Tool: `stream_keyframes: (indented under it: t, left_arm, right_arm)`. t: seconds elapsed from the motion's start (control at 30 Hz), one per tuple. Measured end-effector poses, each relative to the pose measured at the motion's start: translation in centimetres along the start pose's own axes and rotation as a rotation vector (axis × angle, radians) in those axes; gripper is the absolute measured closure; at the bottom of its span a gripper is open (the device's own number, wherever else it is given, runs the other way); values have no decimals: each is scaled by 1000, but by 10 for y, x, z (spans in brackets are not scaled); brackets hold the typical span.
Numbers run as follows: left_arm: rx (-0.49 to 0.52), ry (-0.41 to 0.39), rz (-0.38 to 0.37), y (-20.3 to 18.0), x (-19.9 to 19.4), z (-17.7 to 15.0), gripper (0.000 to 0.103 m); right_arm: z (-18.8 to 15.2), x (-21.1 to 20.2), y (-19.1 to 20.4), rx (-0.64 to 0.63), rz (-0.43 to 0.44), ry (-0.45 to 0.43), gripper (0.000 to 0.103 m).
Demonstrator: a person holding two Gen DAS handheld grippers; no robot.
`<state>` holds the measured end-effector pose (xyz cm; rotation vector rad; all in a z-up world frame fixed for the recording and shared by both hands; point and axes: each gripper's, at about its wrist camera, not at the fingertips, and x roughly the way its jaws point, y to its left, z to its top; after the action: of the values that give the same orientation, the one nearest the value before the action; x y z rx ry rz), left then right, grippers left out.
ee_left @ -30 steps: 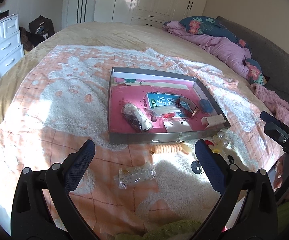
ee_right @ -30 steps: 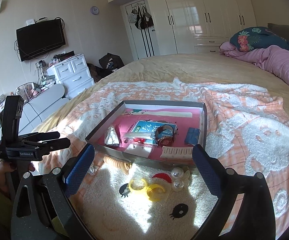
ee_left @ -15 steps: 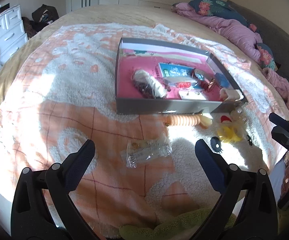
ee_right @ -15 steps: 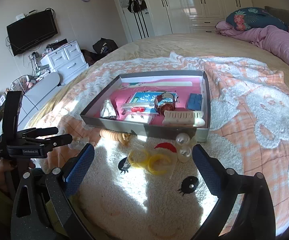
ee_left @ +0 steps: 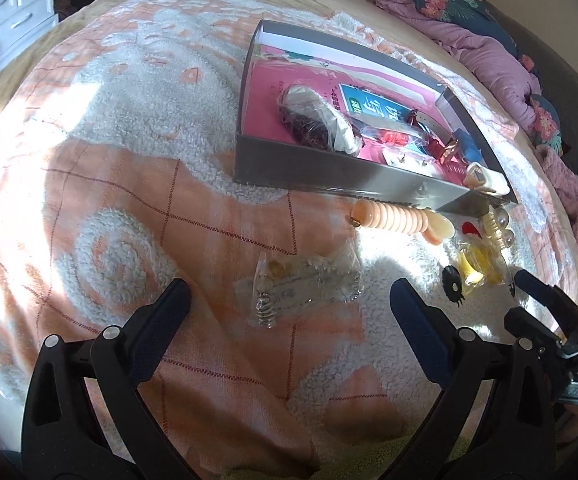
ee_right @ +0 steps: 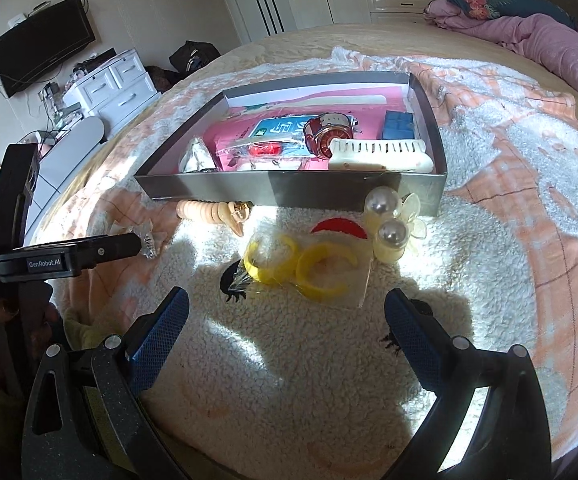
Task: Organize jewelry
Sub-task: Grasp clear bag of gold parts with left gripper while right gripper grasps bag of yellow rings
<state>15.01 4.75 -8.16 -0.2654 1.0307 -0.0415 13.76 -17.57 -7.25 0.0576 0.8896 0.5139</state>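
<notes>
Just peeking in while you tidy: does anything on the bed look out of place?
Yes. Several pieces lie loose on the blanket outside the grey box: a clear packet of small jewelry, a peach spiral hair clip, yellow hoops in a bag and a pearl hair clip. Nothing looks damaged.

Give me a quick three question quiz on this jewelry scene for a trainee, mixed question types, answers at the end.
1. True or false: the left gripper holds the clear packet.
2. Multiple choice: the yellow hoops lie (A) inside the gray box, (B) on the blanket in front of it, (C) in the right gripper.
3. Fill in: the peach spiral hair tie lies against the box's ___ wall.

Key: 1 false, both grippers are open; 2 B; 3 front.
</notes>
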Motion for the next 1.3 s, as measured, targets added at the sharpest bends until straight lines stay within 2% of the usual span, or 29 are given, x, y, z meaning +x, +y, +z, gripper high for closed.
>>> stream_keyframes:
  t: [0.1, 0.13, 0.17, 0.2, 0.23, 0.33, 0.5, 0.67, 0.7, 0.77, 0.83, 1.03, 1.3]
  left_arm:
    - [18, -15, 15, -6, 4, 2, 10]
    - [32, -20, 17, -10, 5, 3, 13]
    - [42, -20, 9, -12, 7, 3, 22]
    - [50, -17, 23, -14, 10, 4, 41]
    - [57, -20, 35, -15, 12, 4, 43]
    - [54, -30, 4, -13, 10, 5, 49]
    - [52, -65, -53, -14, -1, 4, 51]
    - [83, -103, -71, -21, -13, 4, 51]
    - [83, -106, -73, -21, -15, 3, 51]
    - [83, -112, -81, -21, -18, 4, 51]
    - [80, -118, -89, -20, -21, 5, 51]
    - [94, -157, -89, -22, -35, 8, 51]
    - [80, -189, -87, -17, -42, 16, 51]
  right_arm:
    - [1, 6, 0, 13, 2, 7, 5]
    - [2, 7, 0, 22, 8, 9, 5]
    - [2, 10, 0, 30, 14, 14, 5]
    - [3, 12, 1, 40, 15, 16, 5]
    - [3, 14, 1, 48, 13, 14, 5]
    - [6, 19, 0, 84, 1, 7, 5]
    - [11, 31, 6, 104, -55, -9, 4]
    - [6, 50, 19, -1, -168, -27, 5]
    - [5, 52, 19, -16, -179, -34, 10]
    - [5, 48, 14, -23, -170, -56, 22]
    - [6, 43, 6, -10, -126, -66, 24]
    - [4, 12, 4, -9, -16, -104, 25]
    - [34, -19, 7, -76, -9, -164, 25]
